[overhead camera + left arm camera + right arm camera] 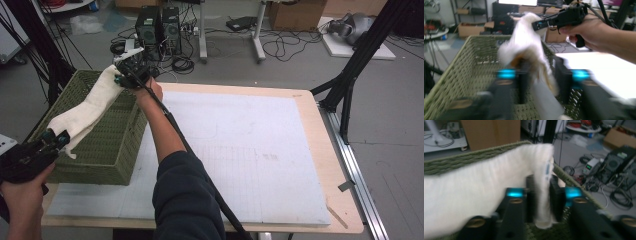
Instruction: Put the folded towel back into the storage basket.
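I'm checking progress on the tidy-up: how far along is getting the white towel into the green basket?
Done: the white towel is off the table and stretched above the green woven basket. In hand: the left hand-held gripper and the right hand-held gripper each have an end between their jaws; the jaws stand parted, so release looks under way. Left: the towel must drop and settle inside the basket.
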Demonstrator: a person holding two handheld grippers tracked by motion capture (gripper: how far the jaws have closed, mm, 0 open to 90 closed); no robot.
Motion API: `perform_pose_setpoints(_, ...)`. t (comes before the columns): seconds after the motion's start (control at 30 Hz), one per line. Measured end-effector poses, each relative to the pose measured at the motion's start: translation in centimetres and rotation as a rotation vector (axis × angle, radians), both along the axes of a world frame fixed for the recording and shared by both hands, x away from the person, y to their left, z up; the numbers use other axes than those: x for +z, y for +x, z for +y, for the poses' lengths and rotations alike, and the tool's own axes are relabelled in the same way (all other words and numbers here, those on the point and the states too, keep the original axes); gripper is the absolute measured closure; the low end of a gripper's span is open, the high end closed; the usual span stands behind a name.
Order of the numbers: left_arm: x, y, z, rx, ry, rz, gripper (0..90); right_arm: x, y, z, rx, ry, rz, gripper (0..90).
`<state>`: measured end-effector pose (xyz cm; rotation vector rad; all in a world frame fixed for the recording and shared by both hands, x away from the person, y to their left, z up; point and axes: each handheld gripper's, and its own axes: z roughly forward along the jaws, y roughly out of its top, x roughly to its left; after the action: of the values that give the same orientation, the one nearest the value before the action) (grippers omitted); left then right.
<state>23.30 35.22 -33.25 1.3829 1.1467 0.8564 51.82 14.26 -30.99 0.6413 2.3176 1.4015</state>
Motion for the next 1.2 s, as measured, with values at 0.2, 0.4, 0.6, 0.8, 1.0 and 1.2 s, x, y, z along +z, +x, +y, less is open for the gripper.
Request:
perform_pose_setpoints(0.2, 0.2, -0.2, 1.2, 0.066, -0.071, 0.002, 32.1, -1.5, -0.1, 0.4, -0.01, -0.01, 0.04, 43.1)
perform_pose_setpoints(0.4, 0.2, -0.2, 1.3, 0.074, -0.079, 0.013, 26.4, -1.4, -0.6, -1.2, 0.007, 0.006, 0.057, 37.4)
perform_pose_setpoints(0.6, 0.1, 0.1, 0.7, 0.058, -0.062, 0.031, 17.0, -1.1, -1.1, -2.8, 0.023, 0.019, 0.064, 29.9)
perform_pose_setpoints(0.8, 0.1, 0.3, 0.0, 0.016, -0.052, 0.039, 17.1, -0.8, -1.6, -4.2, 0.049, 0.025, 0.073, 22.6)
perform_pose_setpoints(1.0, 0.1, 0.6, -0.2, 0.0, -0.057, 0.056, 17.1, -0.5, -2.2, -5.2, 0.066, 0.012, 0.065, 21.1)
perform_pose_setpoints(1.2, 0.3, 0.9, -0.5, -0.048, -0.094, 0.05, 17.1, 0.1, -3.3, -6.7, 0.072, 0.019, 0.063, 21.0)
